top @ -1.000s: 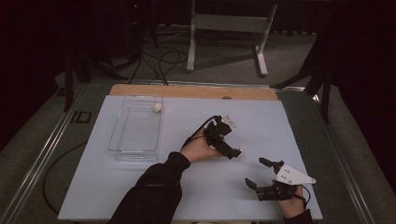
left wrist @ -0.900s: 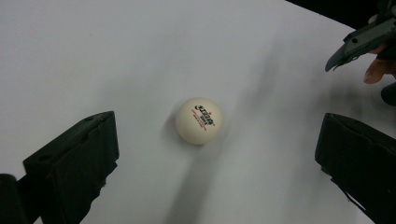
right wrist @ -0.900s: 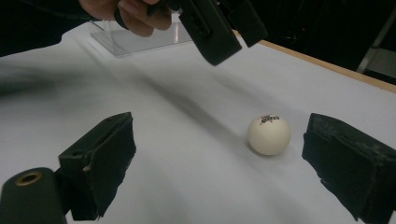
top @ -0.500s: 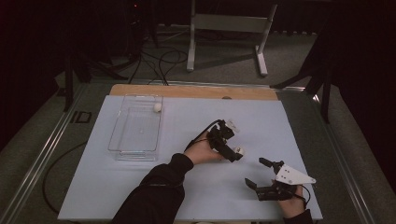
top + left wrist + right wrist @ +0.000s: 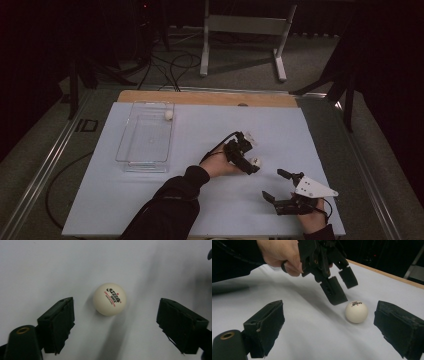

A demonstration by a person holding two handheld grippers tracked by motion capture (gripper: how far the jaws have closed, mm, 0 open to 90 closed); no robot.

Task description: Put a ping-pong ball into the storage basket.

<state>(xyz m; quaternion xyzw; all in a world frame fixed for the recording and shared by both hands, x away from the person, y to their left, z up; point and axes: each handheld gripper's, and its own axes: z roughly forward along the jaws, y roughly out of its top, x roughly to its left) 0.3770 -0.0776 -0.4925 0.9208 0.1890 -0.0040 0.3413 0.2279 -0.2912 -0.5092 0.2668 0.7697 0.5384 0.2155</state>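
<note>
- One white ball (image 5: 109, 299) lies on the desk (image 5: 150, 200), between the left gripper (image 5: 248, 156) fingers (image 5: 58, 322), which have just been closing and do not touch it.
- Keep the ball centred, then close slowly so it cannot roll.
- The right gripper (image 5: 280, 187) rests open nearby.

room: dim | floor (image 5: 320, 55): grey | metal stand (image 5: 245, 30) | cables (image 5: 170, 65)

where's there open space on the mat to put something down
The mat is bare in front of the clear tray, from its near wall to the mat's near edge, and along the far strip between the tray and the mat's right edge. It is crowded on the near right, where the left gripper hangs over the ball beside the right gripper.
</note>
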